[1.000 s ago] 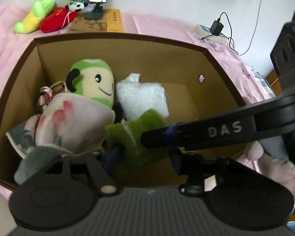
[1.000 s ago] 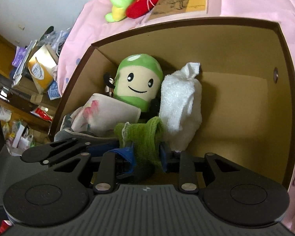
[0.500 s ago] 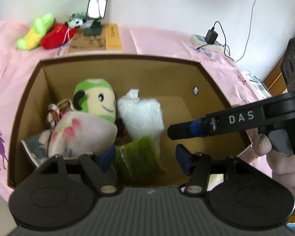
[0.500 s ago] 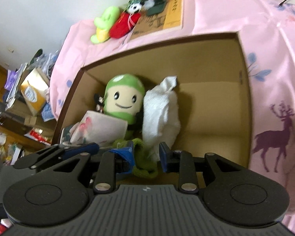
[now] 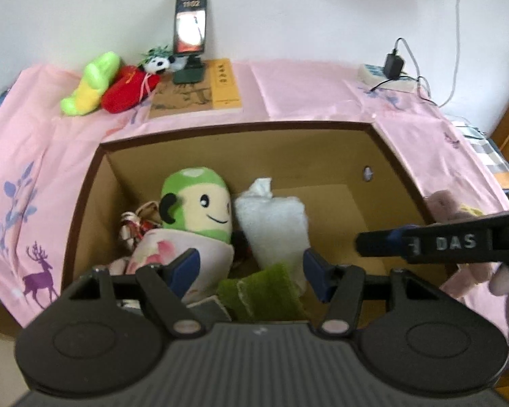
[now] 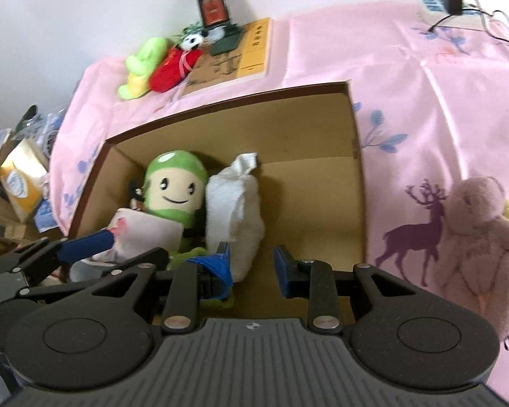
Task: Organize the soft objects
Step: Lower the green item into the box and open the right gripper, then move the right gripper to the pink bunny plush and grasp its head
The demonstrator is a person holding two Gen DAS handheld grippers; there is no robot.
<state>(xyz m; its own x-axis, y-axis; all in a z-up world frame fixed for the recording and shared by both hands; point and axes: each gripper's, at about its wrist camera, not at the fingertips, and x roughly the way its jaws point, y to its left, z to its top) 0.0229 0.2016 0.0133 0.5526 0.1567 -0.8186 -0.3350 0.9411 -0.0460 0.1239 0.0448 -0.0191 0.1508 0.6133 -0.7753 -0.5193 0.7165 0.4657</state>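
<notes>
The green cloth [image 5: 264, 291] lies in the near part of the cardboard box [image 5: 288, 142], in front of the white towel [image 5: 271, 224] and beside the folded floral cloth [image 5: 173, 254], with the green smiling plush [image 5: 196, 203] propped behind them. The left gripper [image 5: 251, 268] hangs above the green cloth with its jaws spread and nothing pinched between them. The right gripper [image 6: 251, 264] is also parted and empty, over the box's near edge. On the pink tablecloth [image 6: 424, 84] to the right of the box sits a pink fluffy plush [image 6: 475, 230]; more toys lie near the phone [image 5: 190, 22].
</notes>
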